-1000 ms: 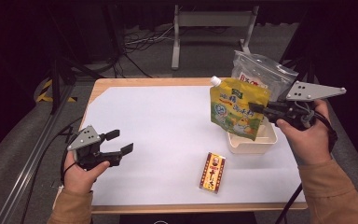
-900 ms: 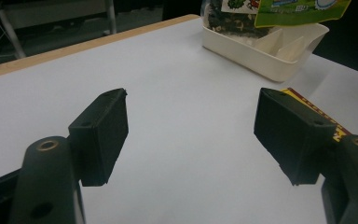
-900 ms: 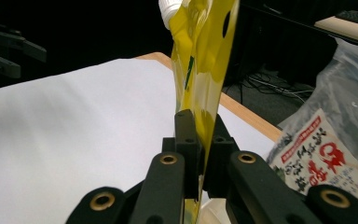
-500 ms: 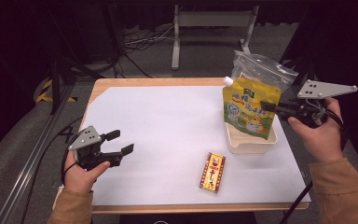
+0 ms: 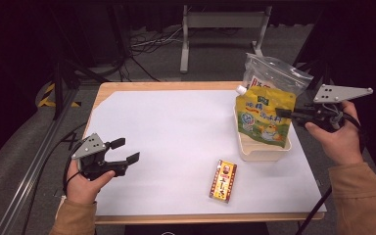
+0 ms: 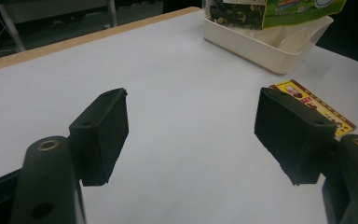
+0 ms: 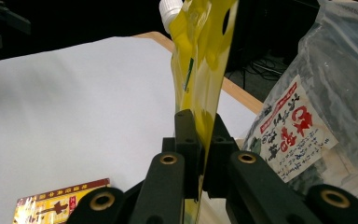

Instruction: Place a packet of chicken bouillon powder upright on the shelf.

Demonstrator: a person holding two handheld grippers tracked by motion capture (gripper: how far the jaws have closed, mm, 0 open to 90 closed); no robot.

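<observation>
1. We see the surface, white-topped with a wooden edge, reaching from the left tongs at its near left corner across to the right tongs at its far right side.
2. The clear bag with a red-lettered label stands upright at the far end of the tray, just behind the pouch that the right tongs hold; in the right gripper view it rises just right of the jaws.
3. The yellow pouch with a white spout cap hangs upright, its lower edge down in the tray. The right tongs are clamped tight on its right edge, and in the right gripper view the thin yellow film rises straight from between the closed jaws.
4. The cream tray sits just below and left of the right tongs, well apart from the left tongs.
5. The left tongs rest low over the surface, jaws wide apart with nothing between them.
6. The small red-and-yellow packet lies flat between the two tongs, near the tray's front; in the left gripper view it shows just behind the right-hand jaw.
</observation>
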